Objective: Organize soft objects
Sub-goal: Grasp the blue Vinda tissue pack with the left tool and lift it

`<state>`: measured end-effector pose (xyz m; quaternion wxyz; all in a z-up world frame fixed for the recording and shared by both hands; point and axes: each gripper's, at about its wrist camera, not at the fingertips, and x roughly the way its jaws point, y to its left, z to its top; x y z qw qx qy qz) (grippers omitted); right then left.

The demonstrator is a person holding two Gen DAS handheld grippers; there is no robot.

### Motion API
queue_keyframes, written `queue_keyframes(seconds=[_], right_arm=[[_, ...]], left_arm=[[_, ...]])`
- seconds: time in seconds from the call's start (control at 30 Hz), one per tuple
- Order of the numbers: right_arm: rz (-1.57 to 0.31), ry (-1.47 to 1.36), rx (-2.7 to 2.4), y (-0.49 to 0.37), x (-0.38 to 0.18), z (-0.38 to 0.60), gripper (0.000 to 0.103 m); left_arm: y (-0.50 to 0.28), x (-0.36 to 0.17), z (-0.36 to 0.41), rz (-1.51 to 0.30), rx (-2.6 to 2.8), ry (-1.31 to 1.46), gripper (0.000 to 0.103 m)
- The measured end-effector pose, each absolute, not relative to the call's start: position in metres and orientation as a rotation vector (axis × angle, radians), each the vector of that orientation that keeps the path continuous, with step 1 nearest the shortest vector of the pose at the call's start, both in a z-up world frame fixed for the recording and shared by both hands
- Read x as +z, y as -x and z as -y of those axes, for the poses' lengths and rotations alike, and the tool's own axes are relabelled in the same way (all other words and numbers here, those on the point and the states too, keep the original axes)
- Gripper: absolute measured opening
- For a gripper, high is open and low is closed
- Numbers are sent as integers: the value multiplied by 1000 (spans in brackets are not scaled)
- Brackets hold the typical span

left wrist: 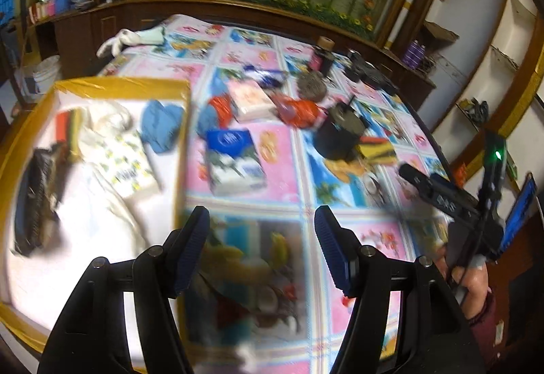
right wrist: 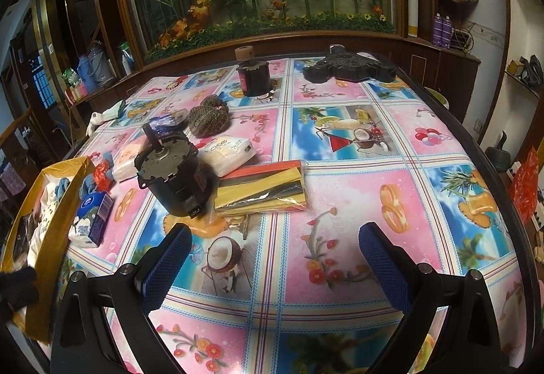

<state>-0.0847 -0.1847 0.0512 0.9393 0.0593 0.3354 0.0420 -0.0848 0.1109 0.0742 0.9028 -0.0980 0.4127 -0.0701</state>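
Soft objects, part sorted. Box [left wrist: 122,83], yellow-taped rim, at the left edge of the bench [right wrist: 340,204]: holds a blue cloth [left wrist: 159,129], a white patterned packet [left wrist: 131,163], white fabric and a dark item at its near end, too blurred to name.

On the bench, outside the box:
- Blue tissue pack [right wrist: 93,217], just beside the box wall.
- White tissue pack [right wrist: 227,153], behind the black motor.
- Second pale pack [right wrist: 127,160], to its left, partly hidden.
- Flat packet of yellow, black and orange sheets [right wrist: 265,187], near the middle, touching the motor's right side.
- Two knitted scrubbers [right wrist: 207,119], side by side, further back.
- Small red wrapper [right wrist: 102,173], near the box corner.
- White glove [right wrist: 102,117], at the far left edge.

Hard items: black cylindrical motor [right wrist: 173,177] with a shaft on top; dark canister [right wrist: 253,76] with a tan spool on it, far side; flat black casting [right wrist: 346,70], far right.

Left tongs [left wrist: 260,248]: spread, nothing between the pads, above the bench just right of the box wall. View blurred.

Right tongs [right wrist: 275,262]: spread wide, nothing between them, over bare tablecloth at the near edge.
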Motion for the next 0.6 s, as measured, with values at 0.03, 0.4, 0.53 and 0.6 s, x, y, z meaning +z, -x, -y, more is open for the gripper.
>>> queue_keyframes(seconds=[0.03,0.4,0.53,0.6], right_arm=[[-687,-125,84,85,51,186,100],[-675,-184,31,87,52,201,100],[-683,-207,31,86,51,205,100],[-687,-208,36,85,51,205,100]], left_arm=[[79,75,-113,-851,-136,204,63],[2,32,-76,-989,-96,63,65],[-11,23,-76,-1002,-27,10,65],[-17,22,-76,-1003,6,-14,65]])
